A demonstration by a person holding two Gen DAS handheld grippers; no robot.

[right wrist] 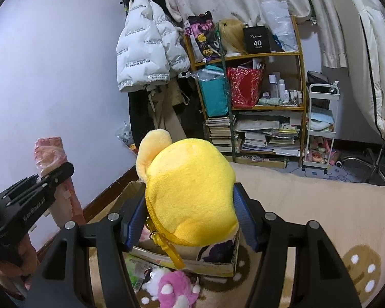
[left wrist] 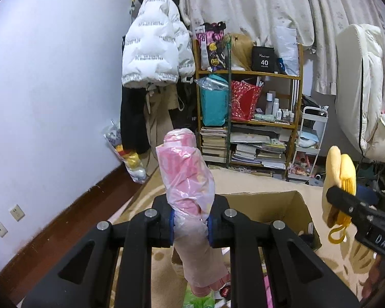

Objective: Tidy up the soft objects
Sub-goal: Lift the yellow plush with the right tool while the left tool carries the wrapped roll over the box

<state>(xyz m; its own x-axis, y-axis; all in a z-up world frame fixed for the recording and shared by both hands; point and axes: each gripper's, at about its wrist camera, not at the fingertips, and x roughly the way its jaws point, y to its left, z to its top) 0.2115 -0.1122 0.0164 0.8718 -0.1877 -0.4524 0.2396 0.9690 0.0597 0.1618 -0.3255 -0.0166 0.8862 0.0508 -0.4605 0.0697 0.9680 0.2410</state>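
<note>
My left gripper [left wrist: 190,227] is shut on a pink rolled soft item wrapped in clear plastic [left wrist: 186,174], held upright above the floor. It also shows at the left of the right wrist view [right wrist: 48,151]. My right gripper [right wrist: 190,218] is shut on a yellow plush toy [right wrist: 190,192], which also shows at the right of the left wrist view [left wrist: 338,177]. An open cardboard box [left wrist: 282,205] stands on the beige rug just below and beyond both grippers; in the right wrist view its front wall [right wrist: 213,259] lies under the plush.
A pink and white plush [right wrist: 174,290] and a green packet [right wrist: 136,269] lie on the rug before the box. A wooden shelf [left wrist: 249,113] with books and bags, a white cart [left wrist: 310,143], hanging coats [left wrist: 154,51] and a chair stand behind.
</note>
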